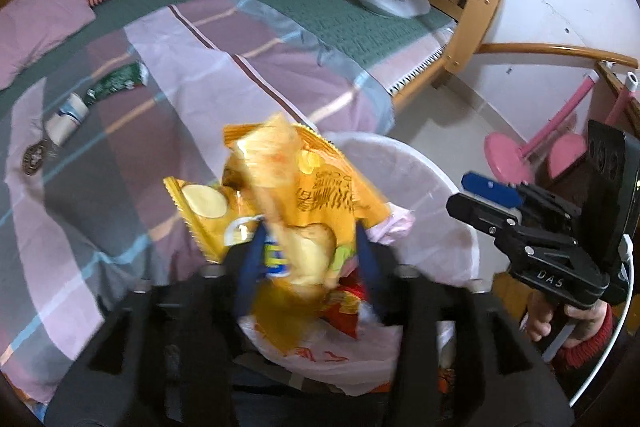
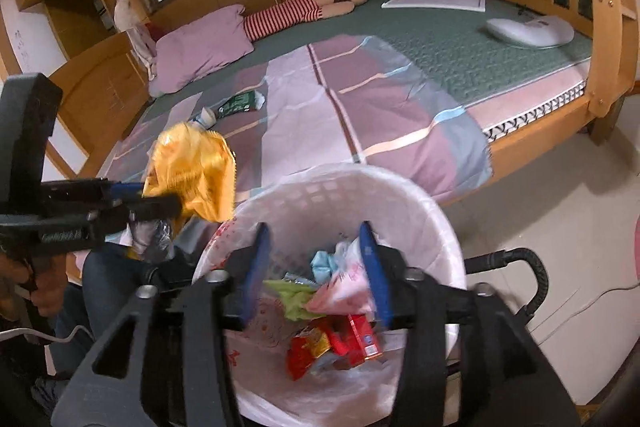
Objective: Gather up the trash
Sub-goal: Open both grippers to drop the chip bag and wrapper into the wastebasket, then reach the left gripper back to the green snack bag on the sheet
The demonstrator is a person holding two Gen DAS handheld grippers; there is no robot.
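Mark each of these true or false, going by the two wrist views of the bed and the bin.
1. The yellow chip bag is between the left tool's fingers. True.
2. The white bin is empty. False: wrappers lie inside, among them a red wrapper.
3. A green wrapper lies on the bed. True.
4. The right tool grips a bottle. False: its jaws stand apart over the bin, with nothing seen pressed between them.
5. The bin has no liner. False: a plastic bag lines it.
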